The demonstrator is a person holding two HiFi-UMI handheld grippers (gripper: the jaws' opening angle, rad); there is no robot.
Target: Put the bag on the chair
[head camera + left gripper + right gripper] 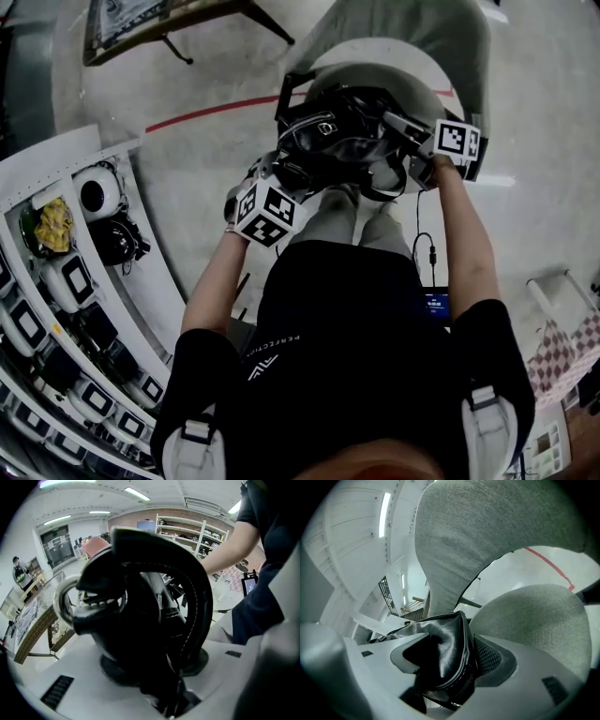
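Floor point(187, 84) is pale, smooth concrete with a thin red line point(206, 114) running across it. White shelves point(56, 281) packed with small devices curve along your left side, and a checked cloth point(562, 347) sits low at your right. The left gripper view shows strip lights on the ceiling and an open rack point(187, 536) at the far wall.

The chair point(441, 37) stands straight ahead of you. It has a rounded seat and a tall backrest, both in grey woven fabric with a dark edge seam.

You reach forward with both forearms bare. Your left gripper point(281, 178) points steeply down at the near left side of the bag point(337, 136). Your right gripper point(403, 131) comes in flatter from the right. The two marker cubes sit on either side of the bag.

The bag is black, glossy leather, slumped and creased, with white stitching along its strap and a metal ring at one end. It is over the chair seat, between the two grippers. Whether it rests on the seat or hangs just above is hard to tell from the head view.

The left jaws have a thick bunch of bag and strap filling the gap, touching both pads. The right jaws are clamped on a folded leather edge of the bag, with the grey seat just beyond.
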